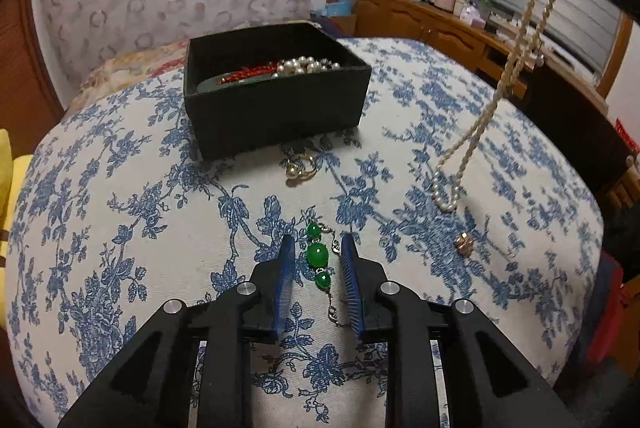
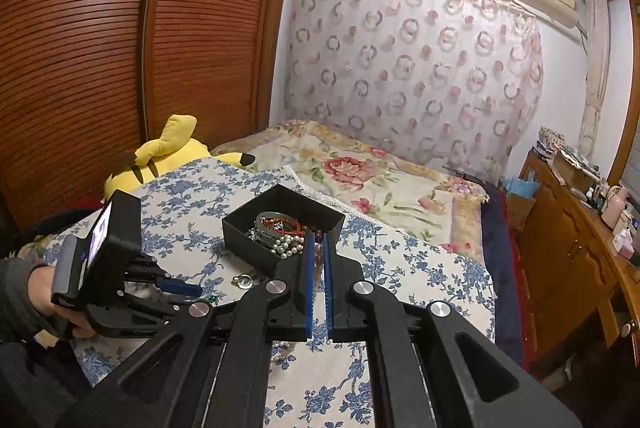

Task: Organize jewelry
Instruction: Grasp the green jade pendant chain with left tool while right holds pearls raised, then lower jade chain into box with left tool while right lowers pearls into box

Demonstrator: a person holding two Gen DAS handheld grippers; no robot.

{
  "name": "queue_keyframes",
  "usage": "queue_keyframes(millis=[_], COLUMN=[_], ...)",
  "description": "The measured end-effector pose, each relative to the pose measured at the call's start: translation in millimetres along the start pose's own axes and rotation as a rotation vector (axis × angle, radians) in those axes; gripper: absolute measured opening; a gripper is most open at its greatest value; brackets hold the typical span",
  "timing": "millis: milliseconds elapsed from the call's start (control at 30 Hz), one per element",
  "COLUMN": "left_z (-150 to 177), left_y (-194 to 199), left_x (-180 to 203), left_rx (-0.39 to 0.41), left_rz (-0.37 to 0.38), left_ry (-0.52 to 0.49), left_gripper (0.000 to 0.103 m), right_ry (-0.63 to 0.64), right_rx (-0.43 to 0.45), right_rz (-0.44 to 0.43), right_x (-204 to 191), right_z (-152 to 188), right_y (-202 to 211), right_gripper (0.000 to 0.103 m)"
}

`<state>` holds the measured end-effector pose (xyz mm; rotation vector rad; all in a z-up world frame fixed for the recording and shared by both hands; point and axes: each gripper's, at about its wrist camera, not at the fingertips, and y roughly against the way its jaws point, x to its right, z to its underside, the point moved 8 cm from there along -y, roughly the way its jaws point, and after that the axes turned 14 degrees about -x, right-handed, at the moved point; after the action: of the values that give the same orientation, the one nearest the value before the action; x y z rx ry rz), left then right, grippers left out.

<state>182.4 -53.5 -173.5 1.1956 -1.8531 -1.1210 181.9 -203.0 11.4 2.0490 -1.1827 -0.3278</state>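
The left claw [image 1: 316,256] is spread low over the blue-floral bedspread [image 1: 120,212], its blue fingers [image 1: 285,268] on either side of a green-stone bracelet [image 1: 318,260] that lies flat near the bed's near edge; whether they touch it cannot be told. The right claw [image 2: 317,268] is raised and pressed together on a twisted pearl necklace [image 1: 516,68], which hangs in a long loop with its bottom end just above the bedspread toward the right edge. A black jewelry box [image 1: 276,108] sits toward the far edge of the blue cloth, holding white pearls [image 1: 308,65] and red beads [image 1: 248,74]. A pearl ring [image 1: 300,168] lies just in front of the box. A small gold piece [image 1: 464,241] rests to the right of the bracelet, near the hanging loop.
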Motion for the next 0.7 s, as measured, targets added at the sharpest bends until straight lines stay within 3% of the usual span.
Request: queue_keyframes(millis=[100, 333, 700], left_z=[-1, -2, -37], left_y=[-1, 2, 63], left_x=[2, 1, -6], left_rx=[0.006, 0.005, 0.148], left_rz=[-0.014, -0.005, 0.017], left_ry=[-0.016, -0.037, -0.02], left_gripper=[0.011, 0.01, 0.01], right_ry=[-0.002, 0.007, 0.015], right_rx=[-0.002, -0.004, 0.053], right_rz=[-0.003, -0.004, -0.005], right_x=[0, -4, -7], right_z=[1, 2, -24], right_y=[-1, -4, 9], right_gripper=[0.005, 0.005, 0.005])
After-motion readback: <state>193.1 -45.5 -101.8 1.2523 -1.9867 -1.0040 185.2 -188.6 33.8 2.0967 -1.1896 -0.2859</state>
